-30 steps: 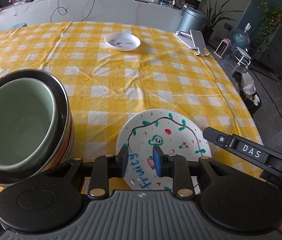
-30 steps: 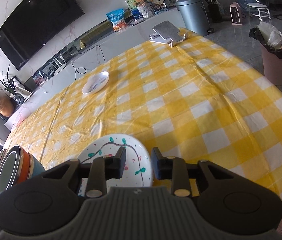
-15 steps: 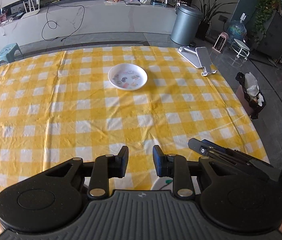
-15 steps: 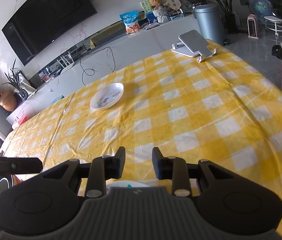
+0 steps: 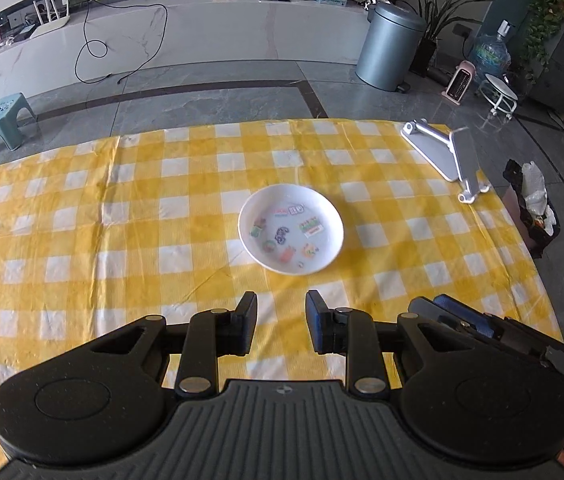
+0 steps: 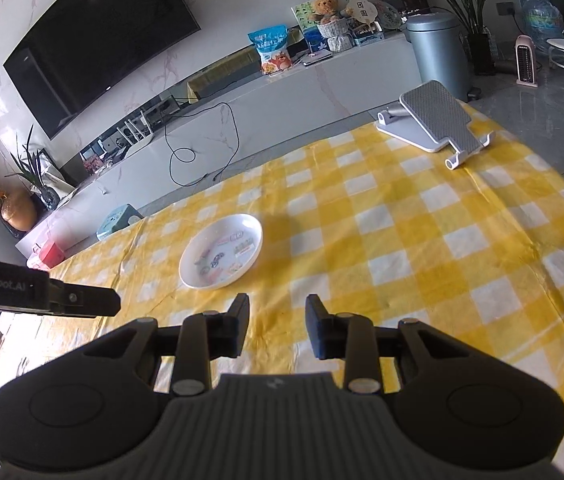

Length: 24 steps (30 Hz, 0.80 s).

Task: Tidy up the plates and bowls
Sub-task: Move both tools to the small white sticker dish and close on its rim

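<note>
A small white plate with colourful stickers (image 5: pixel 291 229) lies on the yellow checked tablecloth (image 5: pixel 122 240), just beyond my left gripper (image 5: pixel 281 312), which is open and empty. The plate also shows in the right wrist view (image 6: pixel 221 256), ahead and left of my right gripper (image 6: pixel 277 316), also open and empty. The right gripper's fingers (image 5: pixel 458 316) show at the lower right of the left wrist view. The left gripper's fingertip (image 6: pixel 82 300) reaches in at the left of the right wrist view. The painted plate and the stack of bowls are out of view.
A grey folding stand (image 5: pixel 446 152) sits at the table's far right corner; it also shows in the right wrist view (image 6: pixel 434 120). Beyond the far edge are floor, a green stool (image 5: pixel 4 118), a metal bin (image 5: pixel 390 46) and a trash basket (image 5: pixel 530 208).
Both grippers have moved forward over the table toward the sticker plate. The painted plate and the bowl stack have dropped out of view. The jaws stayed open.
</note>
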Motion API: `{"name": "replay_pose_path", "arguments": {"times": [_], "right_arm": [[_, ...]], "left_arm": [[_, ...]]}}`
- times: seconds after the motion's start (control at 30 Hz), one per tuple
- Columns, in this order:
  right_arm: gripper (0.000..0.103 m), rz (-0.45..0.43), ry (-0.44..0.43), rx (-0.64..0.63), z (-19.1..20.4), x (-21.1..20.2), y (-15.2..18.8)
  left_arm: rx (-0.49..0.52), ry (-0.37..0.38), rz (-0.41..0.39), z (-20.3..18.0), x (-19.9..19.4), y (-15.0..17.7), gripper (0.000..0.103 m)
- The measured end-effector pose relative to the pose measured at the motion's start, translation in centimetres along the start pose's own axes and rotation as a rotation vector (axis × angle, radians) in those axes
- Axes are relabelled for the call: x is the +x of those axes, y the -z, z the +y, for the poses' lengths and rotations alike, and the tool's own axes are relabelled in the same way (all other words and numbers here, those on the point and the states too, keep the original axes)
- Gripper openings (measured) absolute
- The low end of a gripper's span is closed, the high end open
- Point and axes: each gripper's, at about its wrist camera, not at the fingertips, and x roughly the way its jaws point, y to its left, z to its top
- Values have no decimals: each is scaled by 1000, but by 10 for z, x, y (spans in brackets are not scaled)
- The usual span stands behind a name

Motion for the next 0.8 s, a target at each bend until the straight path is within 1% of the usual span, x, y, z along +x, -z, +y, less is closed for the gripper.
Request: {"name": "replay_pose_path", "arguments": {"times": [0.07, 0.13, 0.23, 0.33, 0.43, 0.5, 0.57, 0.63, 0.8], "right_arm": [[32, 5, -2, 10, -2, 9, -8], [37, 0, -1, 33, -6, 14, -13], [38, 2, 5, 58, -11, 17, -16], [38, 5, 10, 62, -14, 17, -16], [38, 4, 12, 59, -14, 17, -17], [38, 0, 16, 56, -14, 16, -17], [38, -1, 18, 53, -15, 17, -18], [38, 2, 19, 53, -15, 17, -17], [38, 9, 18, 50, -15, 19, -16]], "left_arm": [[-35, -9, -11, 7, 13, -9, 31], [-80, -18, 0, 16, 29, -18, 31], [-161, -16, 35, 28, 53, -27, 31], [-205, -31, 50, 33, 70, -32, 31], [-212, -52, 55, 33, 80, -32, 31], [-210, -54, 65, 33, 83, -32, 23], [-208, -57, 69, 32, 84, -30, 13], [-196, -54, 65, 30, 83, -29, 7], [-136, -53, 75, 21, 81, -26, 5]]}}
